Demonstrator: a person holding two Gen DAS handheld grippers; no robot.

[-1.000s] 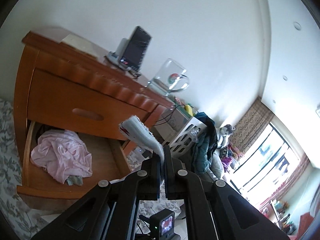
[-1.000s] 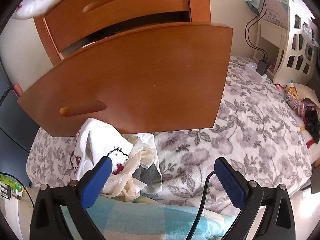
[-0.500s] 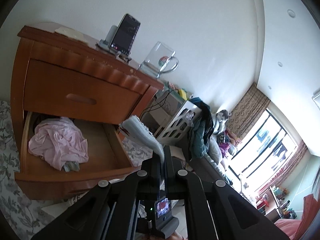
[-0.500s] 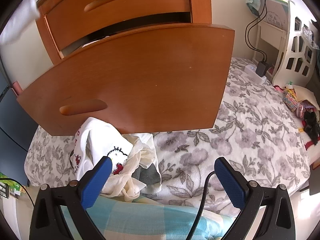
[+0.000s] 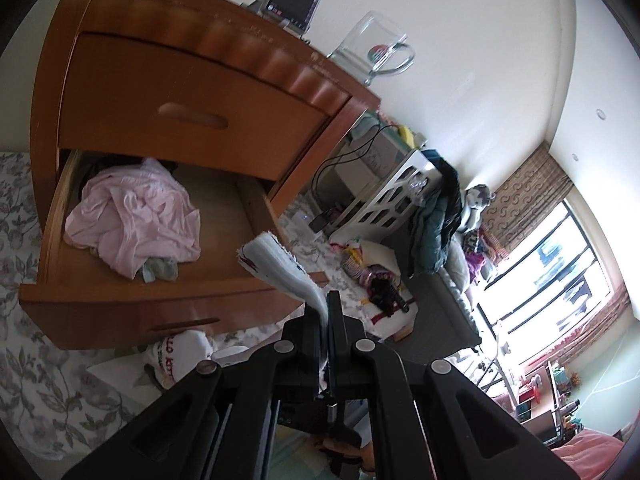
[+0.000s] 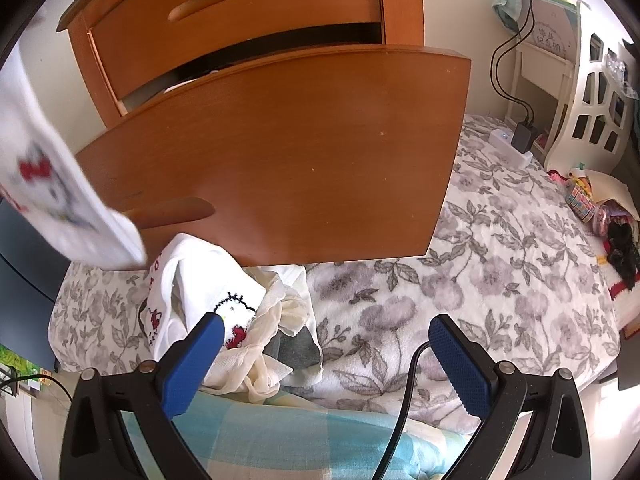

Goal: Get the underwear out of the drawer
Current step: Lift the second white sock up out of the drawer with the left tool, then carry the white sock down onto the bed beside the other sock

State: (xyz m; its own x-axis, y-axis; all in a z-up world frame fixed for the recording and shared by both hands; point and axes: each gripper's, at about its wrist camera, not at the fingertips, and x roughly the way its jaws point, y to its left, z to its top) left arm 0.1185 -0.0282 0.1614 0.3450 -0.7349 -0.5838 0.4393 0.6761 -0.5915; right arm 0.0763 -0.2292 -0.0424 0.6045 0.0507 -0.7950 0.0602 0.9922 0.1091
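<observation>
Since a second ago the left gripper [image 5: 325,312] has been dipping lower and tilting down: the open drawer [image 5: 132,296] is now sitting higher and larger in its view, and the white printed underwear [image 6: 52,184] is now swinging into the right wrist view at 9 o'clock, where only a scrap showed at 10 o'clock before. The right gripper [image 6: 324,330] is holding its place.

Left wrist view, left to right: floral bedding [image 5: 36,364] is lying at 8 o'clock. The drawer is standing pulled out at 9 o'clock, with a pink crumpled garment [image 5: 132,220] resting inside toward its left side. The left gripper's jaws are pinching tight on the white underwear, which is sticking up from the tips toward 11 o'clock, clear of the drawer's front edge. A glass mug [image 5: 372,52] is standing on the nightstand top at 1 o'clock. A window [image 5: 560,280] is glaring at 3 o'clock.

Right wrist view, left to right: the held underwear is hanging blurred at 9 o'clock. A pile of white garments [image 6: 224,312] is lying on the bedding below the drawer front, by the left blue pad [image 6: 192,364]. The right gripper is standing wide, gripping nothing.
</observation>
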